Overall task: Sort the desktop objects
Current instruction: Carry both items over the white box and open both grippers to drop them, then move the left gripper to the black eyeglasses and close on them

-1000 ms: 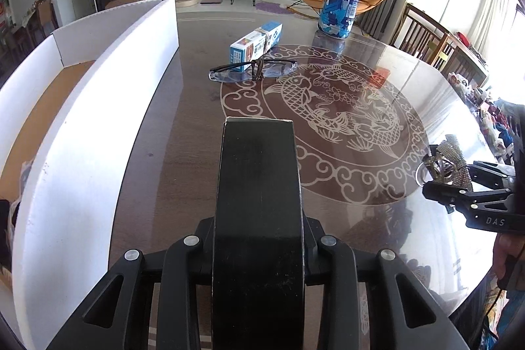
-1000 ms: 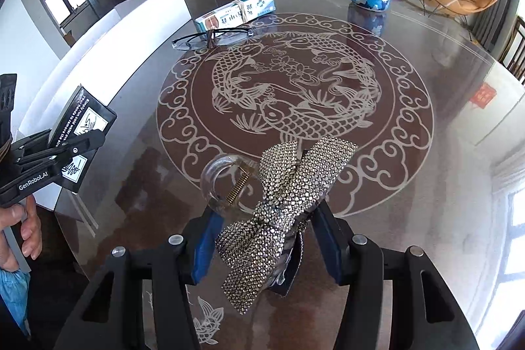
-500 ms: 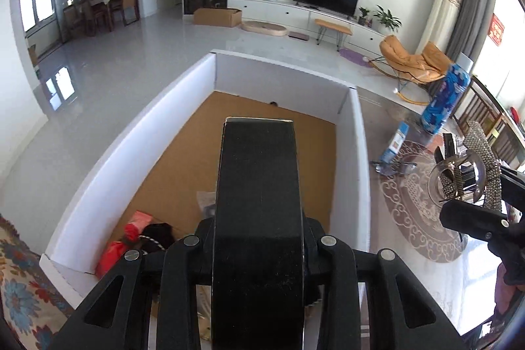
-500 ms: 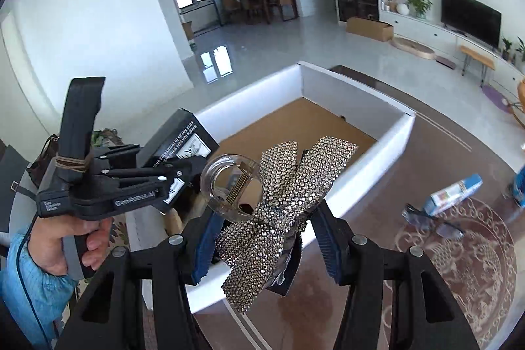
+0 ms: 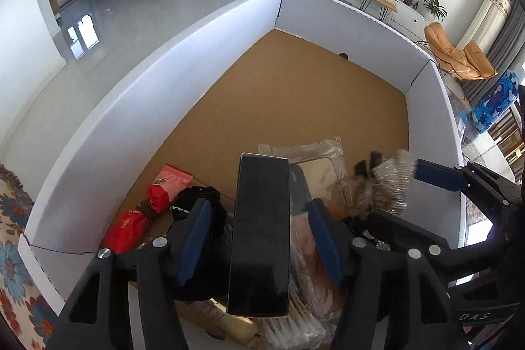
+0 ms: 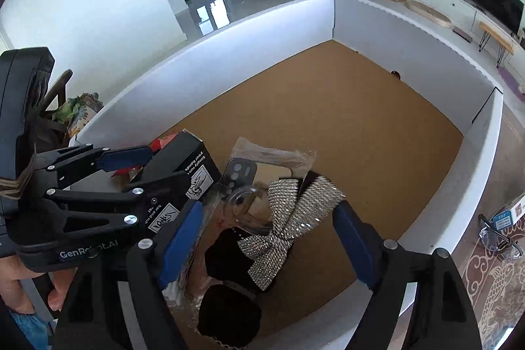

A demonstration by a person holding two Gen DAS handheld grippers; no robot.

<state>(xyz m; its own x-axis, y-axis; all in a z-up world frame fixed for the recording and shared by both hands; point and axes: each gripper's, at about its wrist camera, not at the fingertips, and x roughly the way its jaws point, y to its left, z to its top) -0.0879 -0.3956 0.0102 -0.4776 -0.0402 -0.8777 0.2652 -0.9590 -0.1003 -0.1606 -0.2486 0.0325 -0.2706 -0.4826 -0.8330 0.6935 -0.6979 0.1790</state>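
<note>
2 tongs (image 5: 259, 238) (image 6: 269, 238) spread wide – over a white-walled box (image 5: 183, 68) with cork-brown floor – pale tiled living room beyond.

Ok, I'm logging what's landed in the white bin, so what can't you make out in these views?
Left wrist view: rhinestone bow is motion-blurred; its clip is unreadable.
Left wrist view: black box hides the items under it.
Right wrist view: bow touching the pile or airborne, unclear.

left gripper (image 5: 257, 238): i see black plastic frame, blue pads, silver screws, "genrobot.ai" lettering
right gripper (image 6: 267, 243): black frame, blue pads, silver screws, "das" lettering
sleeve (image 6: 31, 328): blue, at my wrist
</note>
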